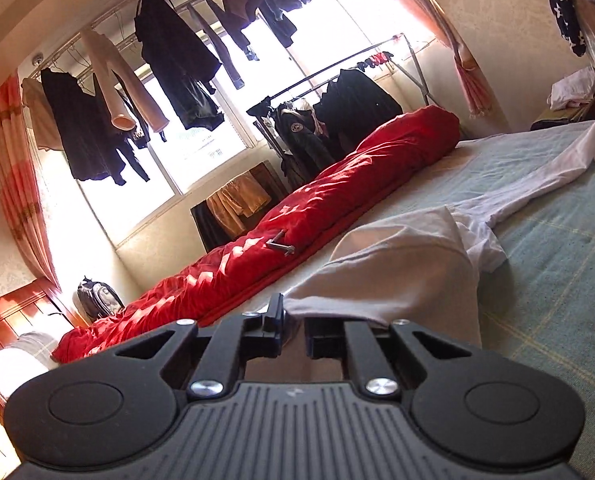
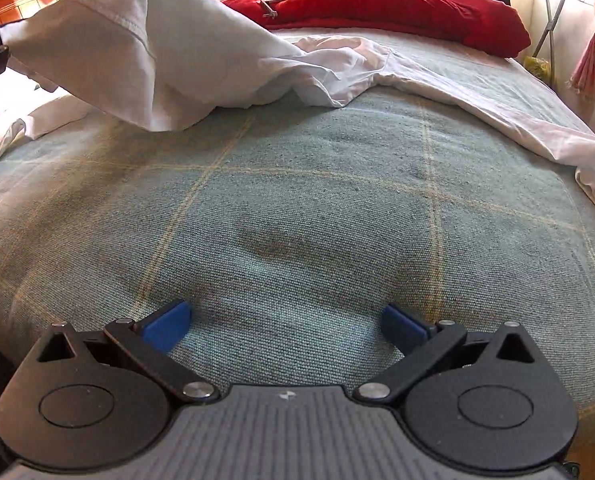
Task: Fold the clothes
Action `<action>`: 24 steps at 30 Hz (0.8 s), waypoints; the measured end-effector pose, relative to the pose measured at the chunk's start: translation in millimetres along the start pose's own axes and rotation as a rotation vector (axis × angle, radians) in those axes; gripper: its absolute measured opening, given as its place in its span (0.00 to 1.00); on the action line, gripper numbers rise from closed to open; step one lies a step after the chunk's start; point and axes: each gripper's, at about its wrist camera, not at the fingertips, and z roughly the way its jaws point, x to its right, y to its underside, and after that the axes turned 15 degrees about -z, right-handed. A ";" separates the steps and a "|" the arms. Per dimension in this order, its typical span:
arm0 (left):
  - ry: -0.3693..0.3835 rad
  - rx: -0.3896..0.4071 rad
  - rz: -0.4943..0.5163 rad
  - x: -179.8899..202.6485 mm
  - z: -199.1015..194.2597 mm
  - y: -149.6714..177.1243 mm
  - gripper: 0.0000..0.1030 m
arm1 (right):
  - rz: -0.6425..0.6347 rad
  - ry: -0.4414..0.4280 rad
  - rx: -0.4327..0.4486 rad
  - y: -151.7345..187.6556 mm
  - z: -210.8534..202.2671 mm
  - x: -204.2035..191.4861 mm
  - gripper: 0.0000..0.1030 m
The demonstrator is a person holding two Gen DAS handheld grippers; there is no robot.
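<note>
White garment (image 2: pixel 145 52) lifted at one end, sleeve trailing flat.

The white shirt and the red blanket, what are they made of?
The white shirt looks like thin, matte cotton: it creases softly and shows a stitched hem. The red blanket looks like a puffy quilt with a slightly shiny cover, maybe polyester; sunlight glints off its wrinkles.

Left gripper (image 1: pixel 293 320) fingers clamped — right gripper (image 2: pixel 286 322) spread.
</note>
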 end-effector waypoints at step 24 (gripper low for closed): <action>0.251 -0.002 0.093 -48.5 27.5 -66.9 0.07 | -0.352 0.162 0.377 -136.9 25.6 -108.8 1.00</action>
